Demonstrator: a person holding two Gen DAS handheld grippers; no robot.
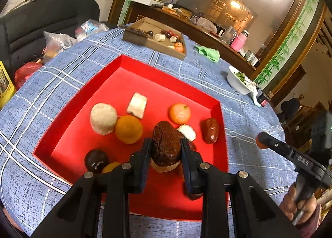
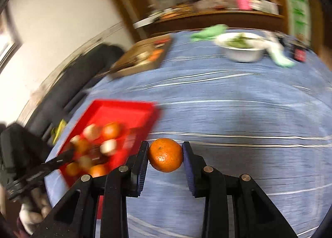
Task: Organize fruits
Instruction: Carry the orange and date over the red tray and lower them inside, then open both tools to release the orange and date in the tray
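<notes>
Two loads: left hand-held gripper (image 1: pixel 165 144) clamped on wrinkled brown date (image 1: pixel 166 144), upright, above shallow red tray (image 1: pixel 128 65); right hand-held gripper (image 2: pixel 165 155) clamped on round orange mandarin (image 2: pixel 165 155), right of tray, over blue-checked counter (image 2: pixel 238 117).
</notes>
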